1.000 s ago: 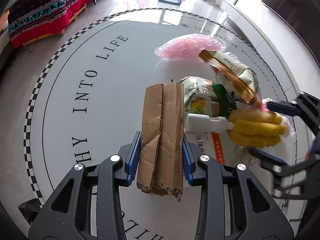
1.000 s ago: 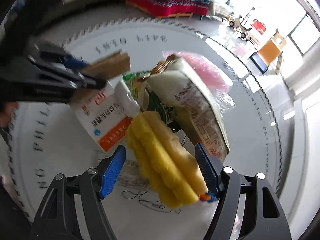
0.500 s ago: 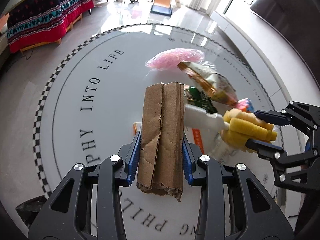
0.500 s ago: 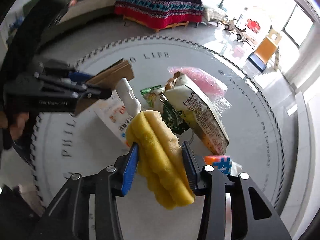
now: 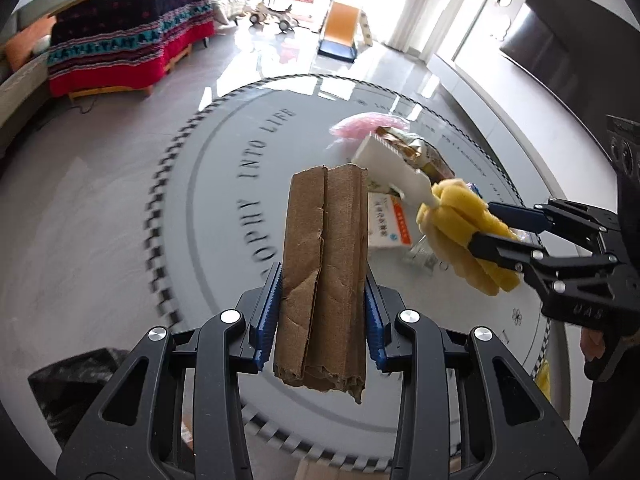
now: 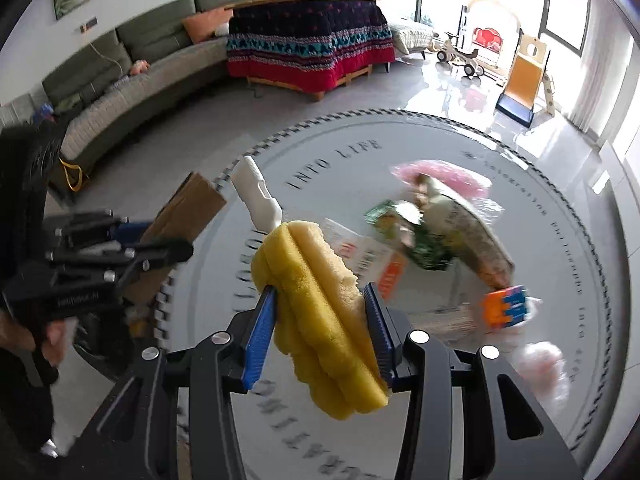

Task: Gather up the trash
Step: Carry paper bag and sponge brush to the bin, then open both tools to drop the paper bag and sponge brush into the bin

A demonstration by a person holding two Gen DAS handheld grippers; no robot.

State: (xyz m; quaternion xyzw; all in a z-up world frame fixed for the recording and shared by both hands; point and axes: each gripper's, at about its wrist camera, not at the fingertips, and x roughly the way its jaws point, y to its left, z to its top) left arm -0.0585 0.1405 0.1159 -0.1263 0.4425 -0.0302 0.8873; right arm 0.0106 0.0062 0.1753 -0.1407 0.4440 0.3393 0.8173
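My left gripper (image 5: 323,316) is shut on a folded brown cardboard piece (image 5: 324,256) and holds it upright above the round grey table (image 5: 224,184). My right gripper (image 6: 322,336) is shut on a yellow sponge brush (image 6: 320,316) with a white handle (image 6: 258,200), lifted off the table. In the left wrist view that brush (image 5: 460,232) and the right gripper (image 5: 504,228) are at the right. The cardboard (image 6: 184,216) and left gripper (image 6: 160,240) show at the left of the right wrist view.
On the table lie a pink plastic bag (image 6: 440,172), snack bags (image 6: 464,224), a white and orange box (image 5: 390,224) and an orange and blue packet (image 6: 506,306). A black trash bag (image 5: 76,384) sits low at the left. A sofa (image 6: 120,76) and a covered table (image 6: 308,48) stand behind.
My right gripper closed on the yellow sponge brush and lifted it off the table. Both grippers rose and drew back from the trash pile. The cardboard stays in my left gripper.
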